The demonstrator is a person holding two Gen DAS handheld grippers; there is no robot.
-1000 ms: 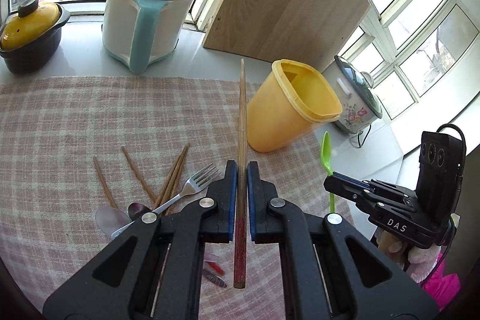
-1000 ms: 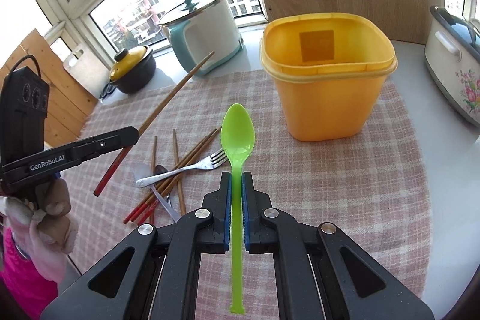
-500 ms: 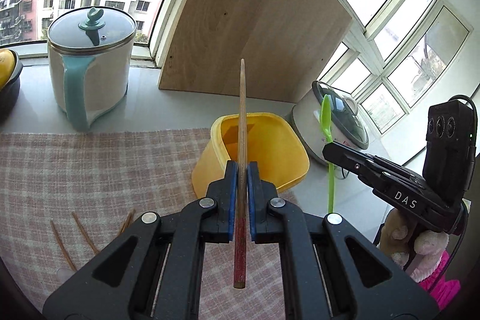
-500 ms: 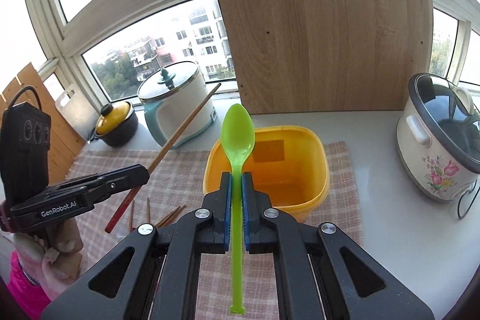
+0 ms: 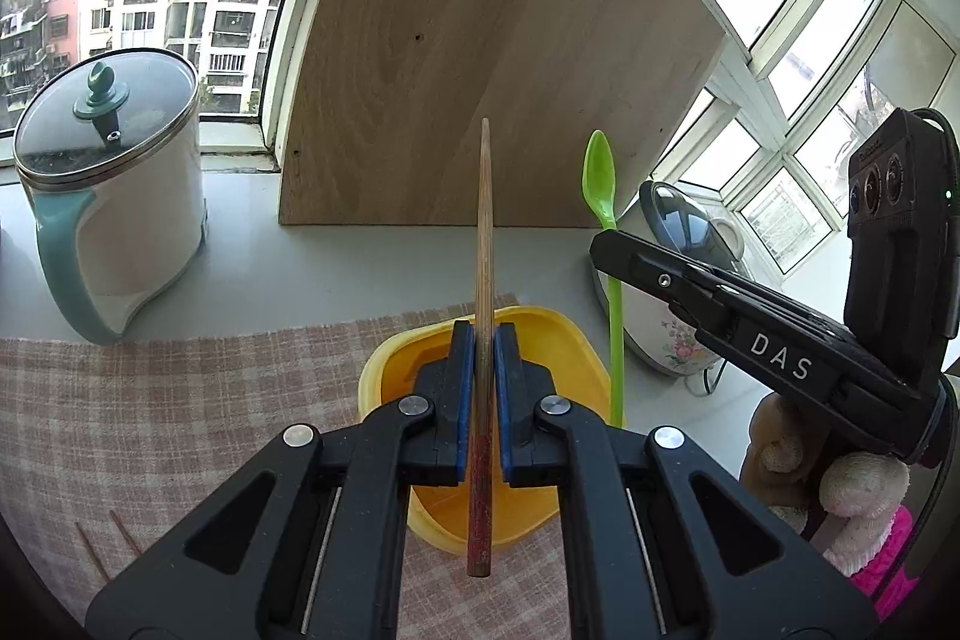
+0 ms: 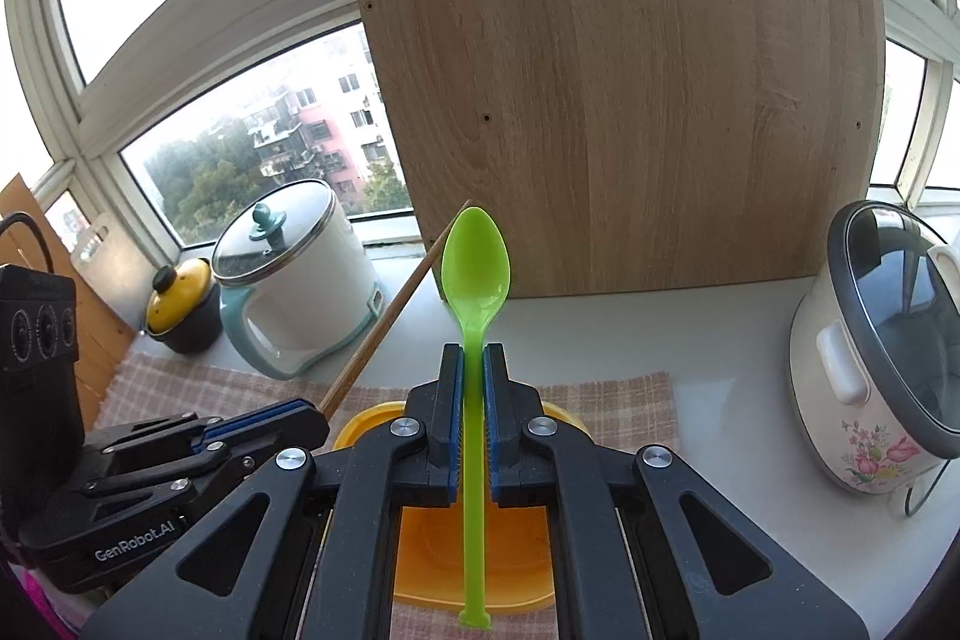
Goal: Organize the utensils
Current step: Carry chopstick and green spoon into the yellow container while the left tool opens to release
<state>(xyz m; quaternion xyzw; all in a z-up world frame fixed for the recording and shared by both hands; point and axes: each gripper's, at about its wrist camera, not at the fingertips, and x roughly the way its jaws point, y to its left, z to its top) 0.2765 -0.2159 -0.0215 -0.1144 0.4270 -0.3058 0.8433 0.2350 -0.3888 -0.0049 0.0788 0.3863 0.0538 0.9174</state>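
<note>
We're mid-transport. Left gripper (image 5: 480, 388) fingers pinch a wooden chopstick (image 5: 483, 232), tip up, red end toward us. Right gripper (image 6: 474, 400) fingers pinch a green spoon (image 6: 476, 268), bowl up. Both hang above the open yellow container (image 5: 576, 358), which sits on the checked cloth (image 5: 180, 400) on the counter (image 6: 690, 334). A few more chopsticks (image 5: 96, 550) lie on the cloth at the left edge. Next, as we read it: line each handle end over the opening, lower, then release. Risk: both utensils crowd the same opening, so go one at a time.
</note>
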